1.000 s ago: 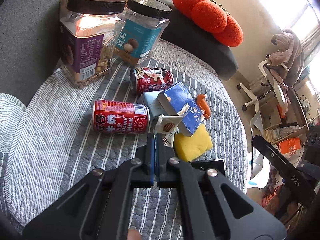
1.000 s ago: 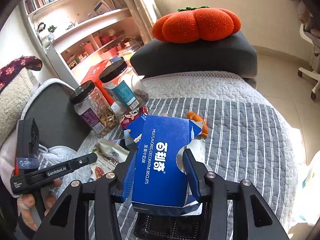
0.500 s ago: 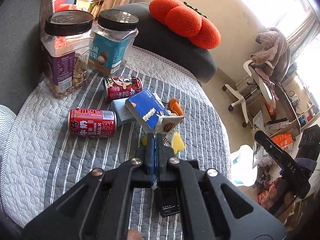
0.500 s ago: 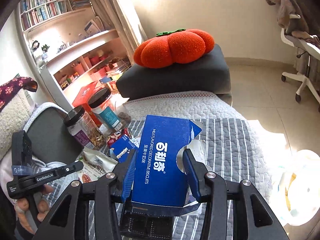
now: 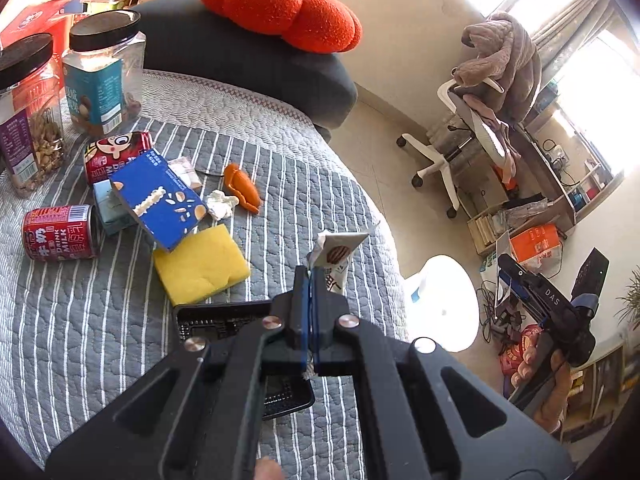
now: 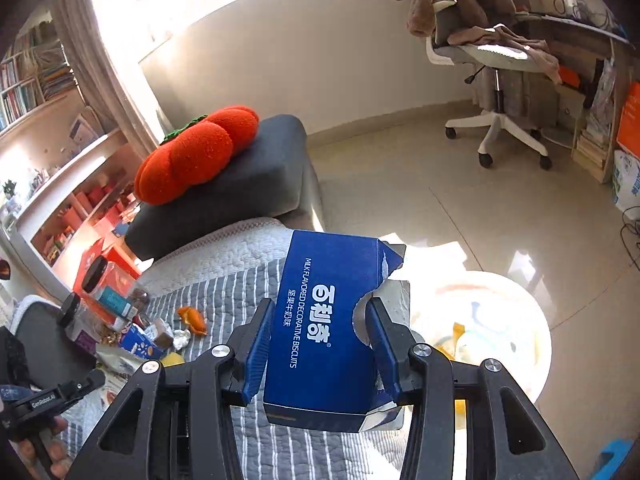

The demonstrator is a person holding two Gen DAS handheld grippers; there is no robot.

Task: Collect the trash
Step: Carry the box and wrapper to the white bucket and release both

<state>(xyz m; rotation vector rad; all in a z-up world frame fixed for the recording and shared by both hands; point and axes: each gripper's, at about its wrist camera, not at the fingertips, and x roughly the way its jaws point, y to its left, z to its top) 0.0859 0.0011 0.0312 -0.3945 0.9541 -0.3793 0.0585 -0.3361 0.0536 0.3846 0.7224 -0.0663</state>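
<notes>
My right gripper point(image 6: 320, 344) squeezed the tall blue cardboard biscuit box point(image 6: 328, 328); the white bin point(image 6: 480, 336) sat just past it. My left gripper point(image 5: 310, 280) pinched a thin white wrapper point(image 5: 336, 256). I feared that wrapper slipping out early.

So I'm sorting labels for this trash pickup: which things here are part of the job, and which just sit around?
Job:
- blue biscuit box, held in the right gripper
- snack wrapper, pinched in the left gripper
- white bin
- crumpled tissue
- orange peel

Lying about:
- pumpkin cushion
- nut jars
- office chair
</notes>
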